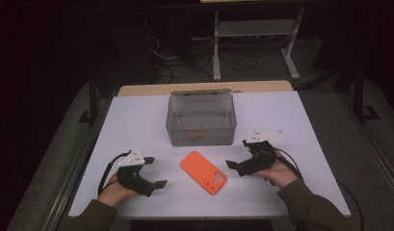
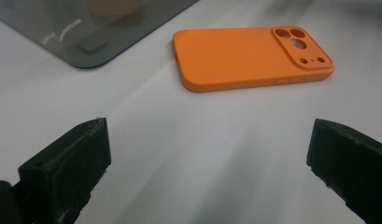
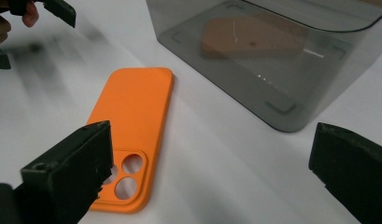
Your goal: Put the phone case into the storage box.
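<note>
Left gripper (image 1: 155,174) low over the near-left part of the white table (image 1: 137,115), held in a hand (image 1: 113,191) coming in from the near edge; jaws spread wide, gripping nothing, pointed toward the middle. Bare white surface all around it, with free room out to the left edge and forward toward the far side. In the left gripper view, open tabletop between the two black jaws and the orange phone case (image 2: 251,57) lying beyond them, apart from both.

Orange phone case (image 1: 204,172) flat on the table at the near centre, between the two grippers, camera cut-outs at its near-right end, long axis slanted. Touching neither gripper. Just in front of the clear grey plastic box (image 1: 201,119), with a narrow strip of bare table between case and box wall.

Clear grey plastic box at mid-table, open-topped, set square to the far edge. Inside, on the floor, a flat tan wedge-shaped piece (image 3: 251,39) with a small dark hole; exact nature not clear.

Right gripper (image 1: 239,160) near-right of the case, held in a hand (image 1: 279,174), jaws wide apart and gripping nothing, aimed left at the case. Open table behind it out to the right edge.
</note>
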The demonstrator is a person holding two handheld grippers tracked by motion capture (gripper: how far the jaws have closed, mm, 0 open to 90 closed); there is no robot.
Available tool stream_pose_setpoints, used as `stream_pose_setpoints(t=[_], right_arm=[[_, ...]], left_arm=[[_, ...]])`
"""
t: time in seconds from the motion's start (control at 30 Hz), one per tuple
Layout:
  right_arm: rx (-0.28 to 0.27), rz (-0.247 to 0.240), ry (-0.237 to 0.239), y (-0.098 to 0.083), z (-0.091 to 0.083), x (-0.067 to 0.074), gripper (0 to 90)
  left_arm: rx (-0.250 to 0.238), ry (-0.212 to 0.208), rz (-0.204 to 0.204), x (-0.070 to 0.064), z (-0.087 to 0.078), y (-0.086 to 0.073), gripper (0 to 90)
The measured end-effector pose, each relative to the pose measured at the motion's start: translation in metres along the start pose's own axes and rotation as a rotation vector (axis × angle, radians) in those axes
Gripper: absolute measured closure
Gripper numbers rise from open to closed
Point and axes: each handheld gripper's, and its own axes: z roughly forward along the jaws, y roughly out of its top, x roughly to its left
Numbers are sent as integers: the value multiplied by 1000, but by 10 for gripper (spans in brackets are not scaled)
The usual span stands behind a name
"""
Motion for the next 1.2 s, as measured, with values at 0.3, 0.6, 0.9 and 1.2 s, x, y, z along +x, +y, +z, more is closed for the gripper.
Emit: stream_pose_setpoints(t=[0.3, 0.6, 0.9, 1.2], right_arm=[[4, -9, 12, 8, 7, 3, 0], [8, -17, 22, 14, 14, 7, 0], [16, -22, 34, 20, 21, 11, 0], [20, -31, 43, 27, 28, 16, 0]], left_arm=[[-2, -1, -1, 0, 0, 0, 0], [-1, -1, 0, 0, 0, 0, 0], [-4, -2, -2, 0, 0, 0, 0], [-12, -1, -7, 0, -1, 1, 0]])
